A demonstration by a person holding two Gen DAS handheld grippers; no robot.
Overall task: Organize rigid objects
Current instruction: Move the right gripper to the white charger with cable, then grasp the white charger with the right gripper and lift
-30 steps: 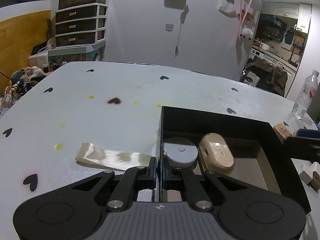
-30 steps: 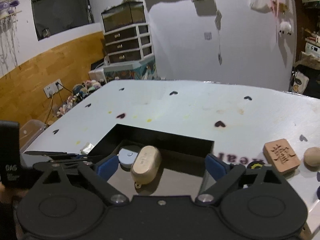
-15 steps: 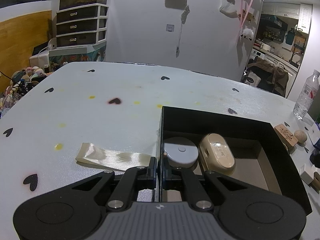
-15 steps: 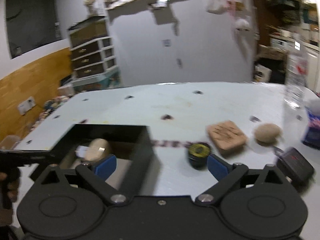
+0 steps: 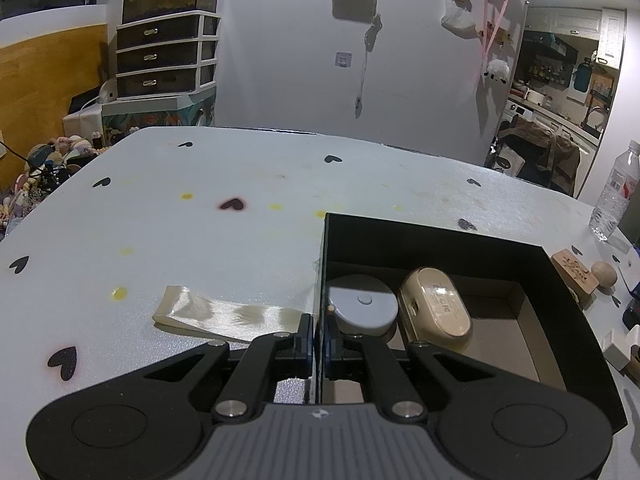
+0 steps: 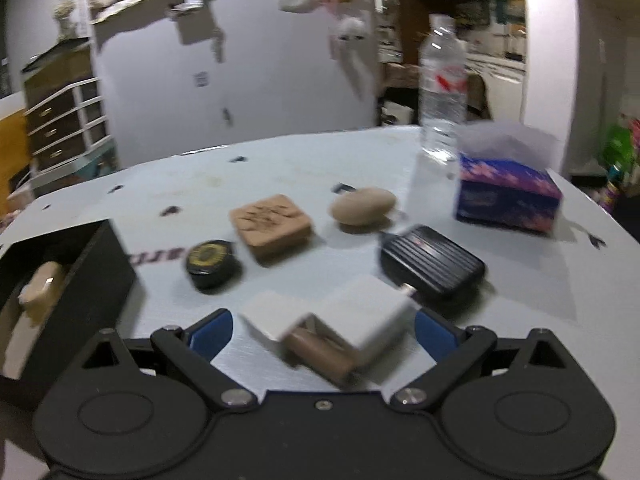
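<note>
**Box part-filled, items loose on table**

Left gripper: jaws clamped on box wall; disc and case inside. Right gripper: jaws wide, empty, over white block. Wooden stamp nearby.

Box interior: the black box has bare floor at its right half; a grey disc and a beige case fill the left.
Left of box: open table, only a tape strip.
Right of box: crowded; white blocks and a brown cylinder lie between the wide-apart jaws of the right gripper.
Beyond: black ribbed case, wooden block, black round tin.
</note>
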